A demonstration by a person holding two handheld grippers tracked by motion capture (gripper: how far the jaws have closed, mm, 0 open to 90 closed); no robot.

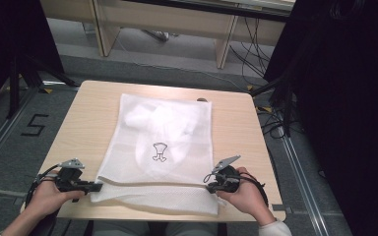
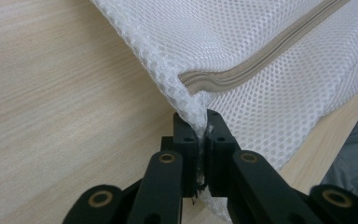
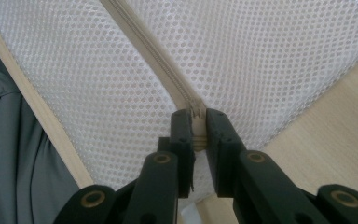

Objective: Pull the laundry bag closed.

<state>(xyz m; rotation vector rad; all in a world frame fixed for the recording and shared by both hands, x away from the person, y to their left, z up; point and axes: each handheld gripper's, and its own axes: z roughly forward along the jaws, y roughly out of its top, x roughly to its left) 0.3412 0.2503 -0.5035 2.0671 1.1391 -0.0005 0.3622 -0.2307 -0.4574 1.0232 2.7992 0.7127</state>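
Left tool (image 1: 96, 186) at near-left corner of mesh laundry bag (image 1: 177, 147), jaws pressed together on mesh just beside zipper's (image 2: 261, 60) end. Bag flat on worktop (image 1: 83, 113), white garment inside toward far end, small dark logo (image 1: 159, 151) mid-bag. Zipper's long axis runs left–right along near edge, between the two tools. Right tool (image 1: 207, 179) at zipper's right end, jaws pinching zipper slider (image 3: 197, 114). Judgement: slider travel would go leftward, left tool anchoring. Worktop pale wood; grey floor, cables, dark drapes around.
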